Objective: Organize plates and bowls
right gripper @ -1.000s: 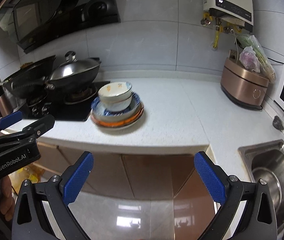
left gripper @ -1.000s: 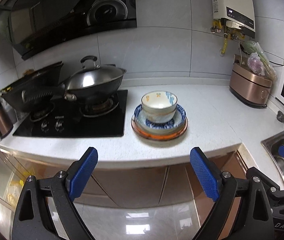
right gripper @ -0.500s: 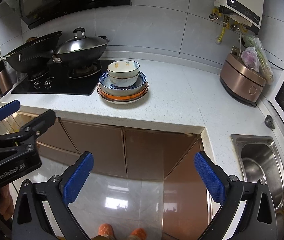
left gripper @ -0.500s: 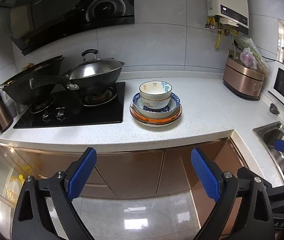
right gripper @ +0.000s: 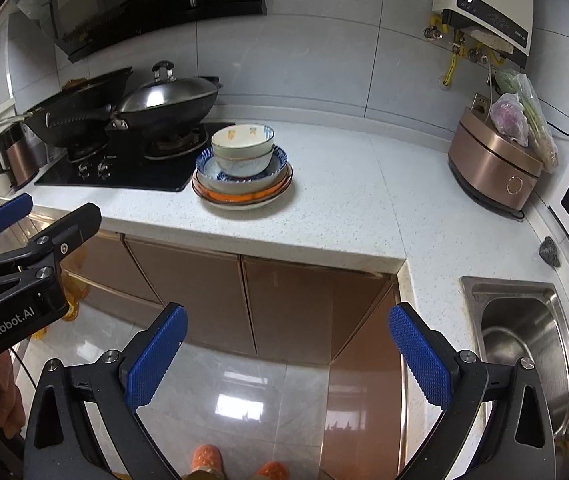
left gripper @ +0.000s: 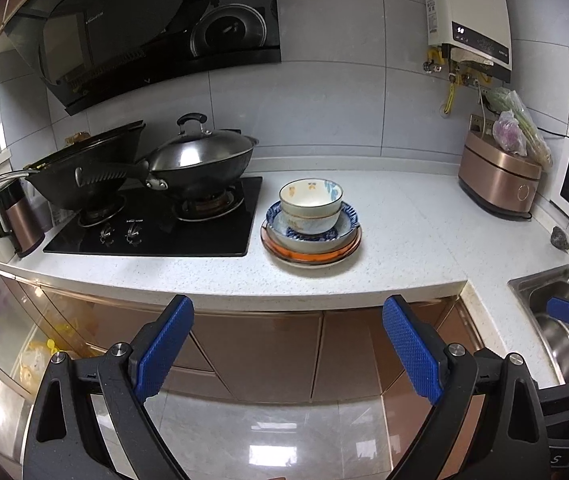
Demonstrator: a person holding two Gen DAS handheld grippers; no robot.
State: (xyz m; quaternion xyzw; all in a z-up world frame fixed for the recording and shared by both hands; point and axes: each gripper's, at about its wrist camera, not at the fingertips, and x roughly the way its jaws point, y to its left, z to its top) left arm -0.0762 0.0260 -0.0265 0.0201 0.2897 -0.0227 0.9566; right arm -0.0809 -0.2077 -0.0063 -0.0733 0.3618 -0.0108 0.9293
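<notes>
Ahead, both tongs, left (left gripper: 287, 354) and right (right gripper: 289, 356), gape wide, empty. Stacked bowls (left gripper: 311, 203) on plates (left gripper: 311, 249) beyond them: brittle, slick, likely heavy; take the top bowl's rim.

Bare tabletop (right gripper: 336, 200) is lying open ahead of both fingers; the dish stack (right gripper: 242, 168) is standing ahead-left, hob (right gripper: 124, 168) and woks (right gripper: 164, 100) crowding beyond it.

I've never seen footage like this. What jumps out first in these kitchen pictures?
Probably the stack of bowls and plates standing alone on the white counter, just right of the black stove with its two dark woks. Then the blue-padded tongs: the left tongs and right tongs both gape open in the foreground, holding nothing, above the shiny floor.
</notes>
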